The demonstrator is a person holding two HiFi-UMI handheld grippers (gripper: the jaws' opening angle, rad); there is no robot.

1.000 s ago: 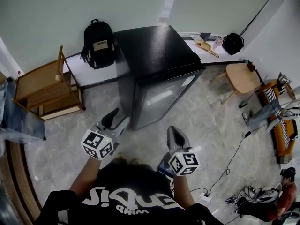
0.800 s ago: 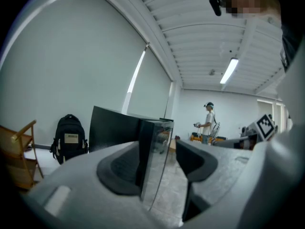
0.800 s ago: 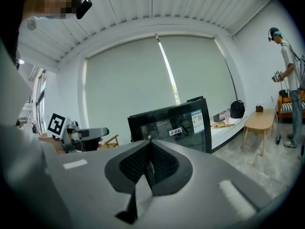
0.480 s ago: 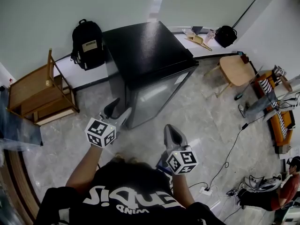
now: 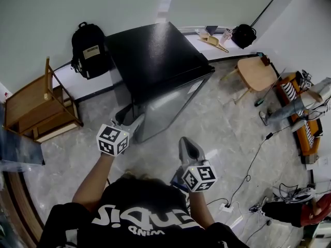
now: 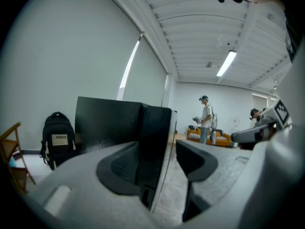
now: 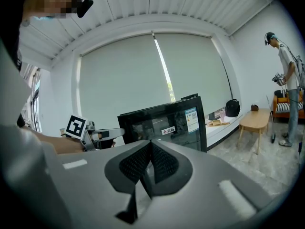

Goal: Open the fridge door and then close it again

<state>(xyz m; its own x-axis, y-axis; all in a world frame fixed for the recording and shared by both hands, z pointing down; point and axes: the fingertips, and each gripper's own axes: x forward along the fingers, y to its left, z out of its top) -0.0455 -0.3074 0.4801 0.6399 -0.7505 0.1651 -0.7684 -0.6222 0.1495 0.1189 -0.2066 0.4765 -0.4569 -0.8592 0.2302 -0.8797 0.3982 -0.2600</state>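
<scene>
Facing the person [image 5: 139, 211], upright fridge [image 5: 155, 61], wide-open left claw [image 5: 130, 122] at its front corner; right claw [image 5: 187, 144] closed

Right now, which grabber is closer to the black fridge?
Left. The left gripper is right at the front corner of the fridge, its open jaws either side of the door edge. The right gripper hangs back, shut, out in front of the fridge.

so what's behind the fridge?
A low white ledge runs along the wall behind the fridge, with a black backpack at one end and a black bag at the other. The fridge hides the stretch directly behind it.
</scene>
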